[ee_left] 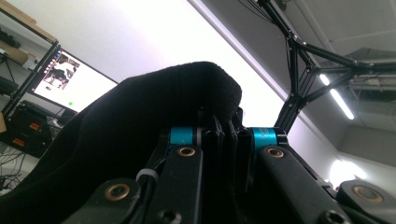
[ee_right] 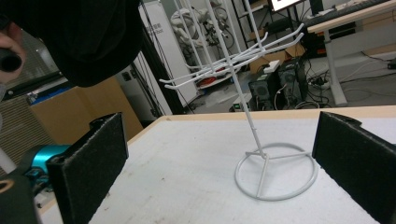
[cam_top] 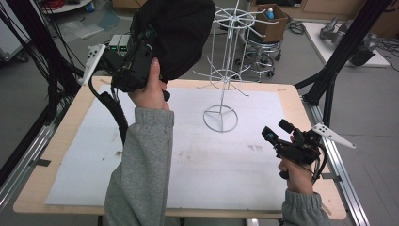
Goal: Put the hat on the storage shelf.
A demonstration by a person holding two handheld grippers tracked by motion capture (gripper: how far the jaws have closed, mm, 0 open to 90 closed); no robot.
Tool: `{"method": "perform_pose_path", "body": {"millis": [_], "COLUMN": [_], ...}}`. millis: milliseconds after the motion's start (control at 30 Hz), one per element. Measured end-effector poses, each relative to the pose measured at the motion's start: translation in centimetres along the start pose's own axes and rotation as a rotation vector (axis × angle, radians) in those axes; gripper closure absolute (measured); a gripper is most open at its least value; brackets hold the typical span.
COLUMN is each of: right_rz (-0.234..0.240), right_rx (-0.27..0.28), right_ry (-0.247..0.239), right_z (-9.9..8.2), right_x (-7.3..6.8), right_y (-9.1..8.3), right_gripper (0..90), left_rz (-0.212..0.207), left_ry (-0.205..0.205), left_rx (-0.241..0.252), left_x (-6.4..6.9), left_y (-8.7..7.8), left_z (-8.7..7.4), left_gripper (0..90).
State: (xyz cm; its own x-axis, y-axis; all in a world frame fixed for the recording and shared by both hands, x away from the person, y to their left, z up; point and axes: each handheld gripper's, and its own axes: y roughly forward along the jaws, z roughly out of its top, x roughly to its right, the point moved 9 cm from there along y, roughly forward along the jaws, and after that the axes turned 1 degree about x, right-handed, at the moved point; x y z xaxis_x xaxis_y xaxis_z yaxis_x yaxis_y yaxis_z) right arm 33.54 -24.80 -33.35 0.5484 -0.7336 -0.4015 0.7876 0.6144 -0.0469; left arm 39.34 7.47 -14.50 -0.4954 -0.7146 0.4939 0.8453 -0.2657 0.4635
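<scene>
left hand-held gripper [cam_top: 141, 56] clamps black cap [cam_top: 181, 33] beside wire rack [cam_top: 226, 70].

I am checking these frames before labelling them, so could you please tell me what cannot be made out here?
- High view: the left hand-held gripper has its jaw tips buried in the black cloth.
- Left gripper view: the black cloth runs off the bottom and left edges, so its full shape is unclear.
- Right gripper view: the white wire rack is cut off by the top edge.
- High view: the right hand-held gripper is too small to judge.
</scene>
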Motion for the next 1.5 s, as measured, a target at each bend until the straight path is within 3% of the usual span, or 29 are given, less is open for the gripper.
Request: {"method": "perform_pose_path", "body": {"millis": [200,267,533,1000,1267,1400,1500], "right_rz": [-0.001,0.0,0.003,-0.002,-0.003,-0.002,-0.004], "right_rx": [0.0,0.001,0.0,-0.003,0.0,-0.002,-0.001], "right_ry": [-0.003,-0.002,-0.002,-0.001,0.0,0.003,0.002], "right_z": [0.0,0.0,-0.1,-0.1,-0.1,-0.1,-0.1], "right_x": [0.0,0.0,-0.2,-0.2,0.0,0.0,0.0], "right_y": [0.0,0.0,0.1,0.1,0.1,0.0,0.0], "right_gripper": [2.5,2.5,2.5,2.5,2.5,2.5,2.5], "left_rz": [-0.005,0.011,0.046,0.046,0.037,0.011,0.012], "left_ry": [0.022,0.045,0.059,0.071,0.071,0.069,0.073], "left_rx": [0.027,0.021,-0.031,-0.128,-0.135,-0.115,-0.14], "left_x": [0.7,0.7,-0.6,-1.4,-1.3,-1.0,-1.2], "left_y": [-1.1,-1.2,-1.4,-1.6,-1.4,-1.5,-1.4], "left_z": [-0.6,-0.9,-3.3,-7.6,-8.0,-7.6,-8.0], "left_gripper": [86.3,86.4,86.4,85.9,84.6,82.0,82.0]}}
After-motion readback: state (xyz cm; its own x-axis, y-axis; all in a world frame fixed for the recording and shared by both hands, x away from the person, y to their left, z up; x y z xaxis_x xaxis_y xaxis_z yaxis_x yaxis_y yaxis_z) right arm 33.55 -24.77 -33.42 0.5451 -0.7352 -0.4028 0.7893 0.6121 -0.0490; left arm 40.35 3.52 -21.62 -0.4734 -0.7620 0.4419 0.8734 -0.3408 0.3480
